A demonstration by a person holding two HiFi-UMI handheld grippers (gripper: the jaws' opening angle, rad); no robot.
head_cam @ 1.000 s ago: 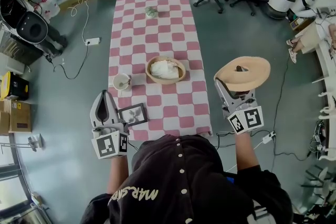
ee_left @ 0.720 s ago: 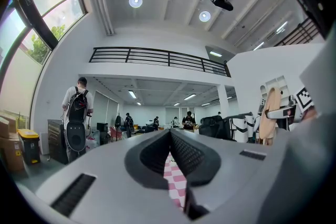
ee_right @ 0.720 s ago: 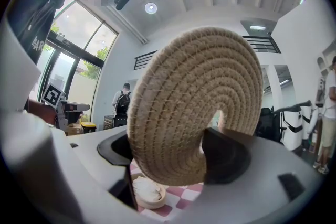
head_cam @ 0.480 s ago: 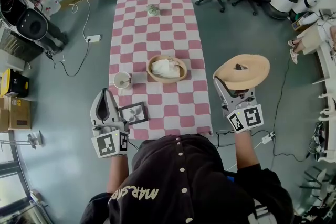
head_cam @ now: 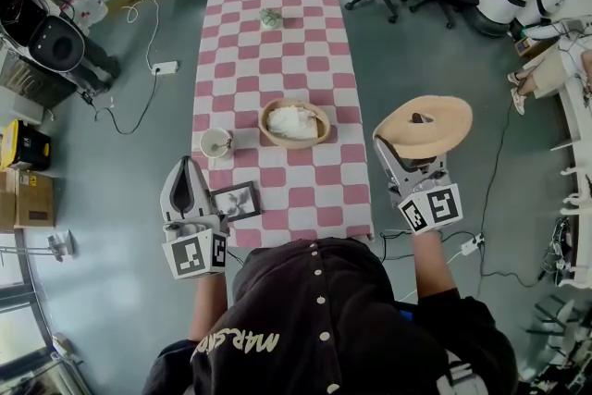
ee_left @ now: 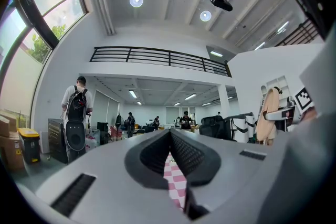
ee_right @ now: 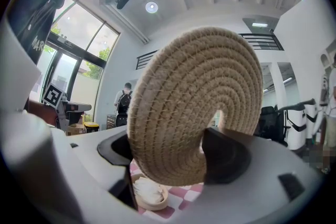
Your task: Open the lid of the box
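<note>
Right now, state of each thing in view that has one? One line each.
woven lid: off the woven box, clamped in the right gripper, held out past the right edge of the table.
woven box: open, white contents showing, on the table.
right gripper: shut on the woven lid.
left gripper: shut, empty.
cup: upright on the table.
picture frame: face showing; lying or propped, cannot tell.

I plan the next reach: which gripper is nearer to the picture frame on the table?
Left. The left gripper sits just left of the picture frame; the right gripper, holding the woven lid, is beyond the table's right edge.
</note>
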